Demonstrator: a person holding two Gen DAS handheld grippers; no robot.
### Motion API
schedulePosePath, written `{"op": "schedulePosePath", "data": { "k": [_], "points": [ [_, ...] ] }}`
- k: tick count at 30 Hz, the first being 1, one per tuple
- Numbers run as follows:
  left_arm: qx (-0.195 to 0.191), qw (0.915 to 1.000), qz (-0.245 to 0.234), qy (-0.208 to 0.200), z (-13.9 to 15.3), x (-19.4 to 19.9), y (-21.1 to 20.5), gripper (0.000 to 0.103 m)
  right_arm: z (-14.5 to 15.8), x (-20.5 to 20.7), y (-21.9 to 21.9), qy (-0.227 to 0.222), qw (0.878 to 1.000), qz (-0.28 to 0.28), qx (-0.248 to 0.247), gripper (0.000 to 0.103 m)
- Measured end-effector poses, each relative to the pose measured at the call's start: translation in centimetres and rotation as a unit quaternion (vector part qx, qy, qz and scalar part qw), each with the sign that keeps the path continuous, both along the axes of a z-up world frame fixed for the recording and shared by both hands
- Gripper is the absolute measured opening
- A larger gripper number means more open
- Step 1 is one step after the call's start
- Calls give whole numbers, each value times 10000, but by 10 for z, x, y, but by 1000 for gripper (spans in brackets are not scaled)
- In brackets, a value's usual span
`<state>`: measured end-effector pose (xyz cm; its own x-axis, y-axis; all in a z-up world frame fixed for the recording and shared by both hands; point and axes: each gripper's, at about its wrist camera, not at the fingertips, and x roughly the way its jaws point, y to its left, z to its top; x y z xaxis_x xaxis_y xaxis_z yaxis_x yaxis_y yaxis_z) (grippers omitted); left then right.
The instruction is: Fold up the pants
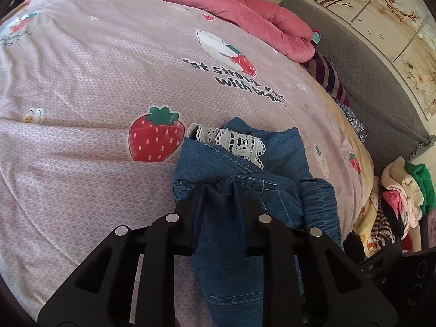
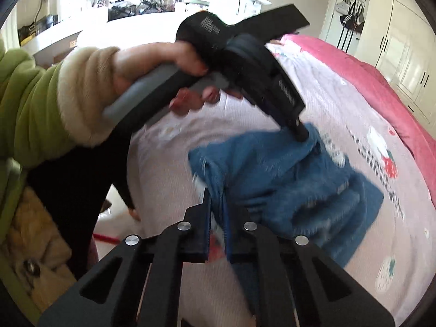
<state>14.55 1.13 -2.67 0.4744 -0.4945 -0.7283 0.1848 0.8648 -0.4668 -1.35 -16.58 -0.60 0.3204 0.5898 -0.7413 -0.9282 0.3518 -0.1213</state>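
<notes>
Blue denim pants with a white lace trim lie bunched on the bed. In the left wrist view my left gripper is shut on a fold of the denim, and cloth fills the gap between its fingers. The right wrist view is blurred. It shows the pants spread on the cover and my right gripper shut on their near left edge. There a person's hand in a green sleeve holds the left gripper, whose tip is down on the far end of the pants.
The pink bed cover has a strawberry print. A pink quilt lies along its far side, next to a grey headboard. Piled clothes sit beside the bed at right. White wardrobes stand behind.
</notes>
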Motion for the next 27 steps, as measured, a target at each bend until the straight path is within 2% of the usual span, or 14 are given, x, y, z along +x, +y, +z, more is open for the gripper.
{"op": "schedulePosePath", "data": {
  "k": [3,7,15,19,23,27],
  "points": [
    [38,10000,-49,-29,0,0,-3,14,-11,-1,-3,178,9996,-174,133,7],
    [85,9999,-38,-69,0,0,-3,14,-7,-4,1,250,9988,-280,309,11],
    [220,9996,-15,-153,3,-3,-7,14,-10,-9,5,303,9981,-433,326,14],
    [286,9993,0,-220,5,-4,-9,14,6,-12,-5,532,9931,-573,872,24],
    [404,9986,8,-347,10,-7,-11,14,26,-13,-13,615,9854,-667,1442,25],
    [485,9979,26,-418,13,-10,-11,14,40,-12,-7,436,9831,-666,1649,26]
  ]
}}
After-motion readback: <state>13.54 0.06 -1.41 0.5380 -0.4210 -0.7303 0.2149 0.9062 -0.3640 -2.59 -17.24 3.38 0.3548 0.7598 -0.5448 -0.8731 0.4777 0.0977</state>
